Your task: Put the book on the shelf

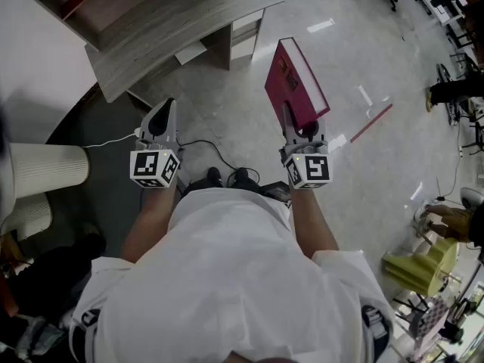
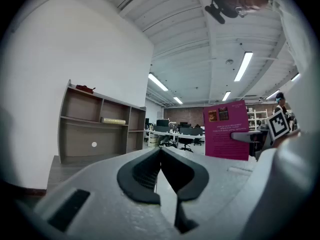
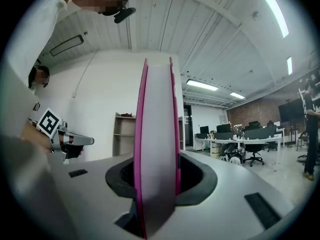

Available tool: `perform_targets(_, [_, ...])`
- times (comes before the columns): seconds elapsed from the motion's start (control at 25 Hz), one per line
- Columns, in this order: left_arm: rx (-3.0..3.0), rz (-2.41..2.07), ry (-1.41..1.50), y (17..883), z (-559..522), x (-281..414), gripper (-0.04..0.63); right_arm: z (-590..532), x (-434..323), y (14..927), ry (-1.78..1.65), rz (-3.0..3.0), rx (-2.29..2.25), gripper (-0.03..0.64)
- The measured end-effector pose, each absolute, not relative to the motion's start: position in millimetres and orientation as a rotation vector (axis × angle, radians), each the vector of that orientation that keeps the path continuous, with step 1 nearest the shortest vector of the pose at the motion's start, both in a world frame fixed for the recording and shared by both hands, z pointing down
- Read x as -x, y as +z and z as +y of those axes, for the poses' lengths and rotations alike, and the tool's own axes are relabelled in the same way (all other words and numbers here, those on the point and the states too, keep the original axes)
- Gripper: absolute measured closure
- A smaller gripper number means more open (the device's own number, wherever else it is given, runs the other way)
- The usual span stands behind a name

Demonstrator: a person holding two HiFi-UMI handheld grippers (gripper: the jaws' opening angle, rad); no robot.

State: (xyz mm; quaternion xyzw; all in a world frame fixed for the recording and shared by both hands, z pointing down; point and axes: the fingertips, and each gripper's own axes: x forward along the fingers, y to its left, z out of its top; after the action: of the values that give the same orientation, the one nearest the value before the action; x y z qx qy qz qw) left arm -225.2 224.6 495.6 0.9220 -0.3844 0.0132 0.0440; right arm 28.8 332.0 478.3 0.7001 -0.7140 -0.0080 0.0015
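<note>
A thick magenta book (image 1: 291, 82) stands upright in my right gripper (image 1: 296, 125), whose jaws are shut on its lower edge. In the right gripper view the book's pale page edge (image 3: 157, 144) rises between the pads and hides what lies straight ahead. My left gripper (image 1: 164, 109) is held level with the right one, shut and empty; its tips meet in the left gripper view (image 2: 160, 151). The grey wooden shelf (image 1: 162, 17) stands ahead to the left. Its open compartments (image 2: 95, 129) show a yellowish book (image 2: 113, 120) lying on a middle board.
A white wall runs behind the shelf (image 3: 124, 134). A white cylinder (image 1: 41, 171) stands at my left and a cable (image 1: 204, 146) trails on the floor near my feet. Office desks and chairs (image 2: 180, 134) fill the far room. A person's hand and yellow objects (image 1: 423, 259) are at right.
</note>
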Motion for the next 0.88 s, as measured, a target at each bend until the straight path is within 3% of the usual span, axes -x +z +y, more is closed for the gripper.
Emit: perform_targets(0.88, [-2.793, -1.083, -0.015, 502, 242, 184, 0.580, 345, -65, 489, 0.026, -2.300, -2.185, 0.476])
